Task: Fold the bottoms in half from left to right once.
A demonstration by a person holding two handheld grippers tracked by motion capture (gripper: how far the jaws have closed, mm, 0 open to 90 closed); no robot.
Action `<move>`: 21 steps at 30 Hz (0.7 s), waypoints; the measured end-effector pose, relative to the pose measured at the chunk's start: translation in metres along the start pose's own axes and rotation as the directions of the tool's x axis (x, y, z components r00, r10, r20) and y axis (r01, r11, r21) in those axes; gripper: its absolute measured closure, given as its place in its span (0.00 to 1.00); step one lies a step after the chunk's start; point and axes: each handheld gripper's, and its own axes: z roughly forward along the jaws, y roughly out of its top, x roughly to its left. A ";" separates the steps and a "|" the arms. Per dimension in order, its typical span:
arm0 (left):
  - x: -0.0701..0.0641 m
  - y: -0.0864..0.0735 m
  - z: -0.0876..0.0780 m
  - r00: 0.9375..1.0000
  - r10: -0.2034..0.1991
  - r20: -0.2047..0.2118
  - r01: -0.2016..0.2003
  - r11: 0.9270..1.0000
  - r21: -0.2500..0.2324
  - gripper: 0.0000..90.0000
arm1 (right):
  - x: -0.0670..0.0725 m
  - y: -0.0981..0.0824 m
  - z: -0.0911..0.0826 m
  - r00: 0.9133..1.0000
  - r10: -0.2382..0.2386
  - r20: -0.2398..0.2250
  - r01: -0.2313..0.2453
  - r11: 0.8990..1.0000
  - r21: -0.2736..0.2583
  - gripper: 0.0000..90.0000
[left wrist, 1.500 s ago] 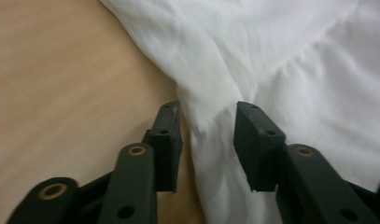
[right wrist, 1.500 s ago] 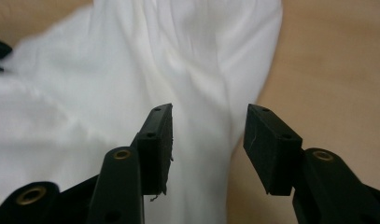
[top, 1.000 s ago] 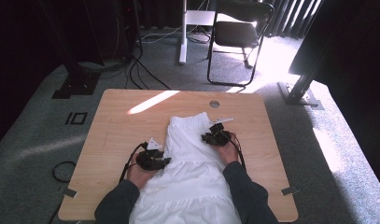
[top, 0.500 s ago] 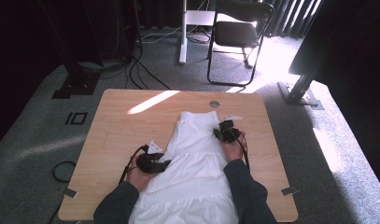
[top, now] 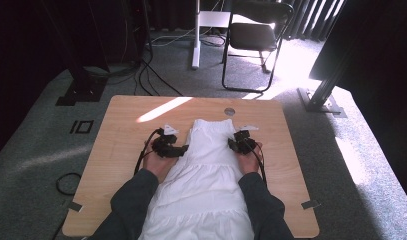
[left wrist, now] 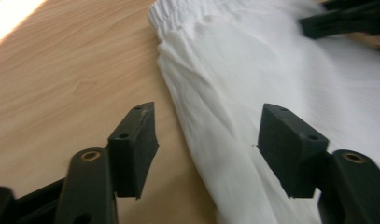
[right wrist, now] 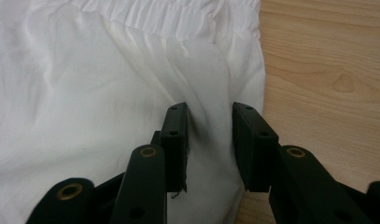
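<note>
Harsh window glare upper right, dark surroundings, soft close-up blur

It looks like a recording studio or lab. Beyond the handheld grippers, a pale wooden tabletop [top: 121,135] stands on grey carpet [top: 36,150], with black curtains [top: 21,50] hanging behind. Black cables [top: 156,80] snake across the floor past a white stand leg [top: 195,45], a black folding chair [top: 253,40] and dark metal rig posts [top: 326,85].
</note>
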 end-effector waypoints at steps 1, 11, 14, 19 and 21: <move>0.001 0.002 0.011 1.000 -0.016 0.009 0.016 1.000 0.011 0.40 | 0.000 0.000 0.000 1.000 -0.001 0.000 0.001 1.000 0.000 0.74; -0.007 -0.003 0.045 1.000 0.002 0.007 -0.002 0.998 0.067 0.64 | 0.002 -0.001 0.000 1.000 0.010 0.004 -0.010 1.000 -0.009 0.75; -0.016 -0.007 0.037 1.000 0.023 0.006 -0.023 0.996 0.084 0.88 | 0.005 -0.004 -0.002 1.000 0.014 -0.001 -0.014 1.000 -0.012 0.78; -0.025 -0.032 0.013 1.000 0.005 0.028 -0.007 0.997 0.080 0.92 | 0.019 -0.020 -0.018 0.999 -0.016 -0.033 0.016 1.000 -0.008 0.80; -0.028 -0.046 0.001 0.999 -0.012 0.038 0.009 0.997 0.072 0.92 | 0.026 -0.029 -0.027 0.998 -0.028 -0.055 0.028 1.000 -0.004 0.80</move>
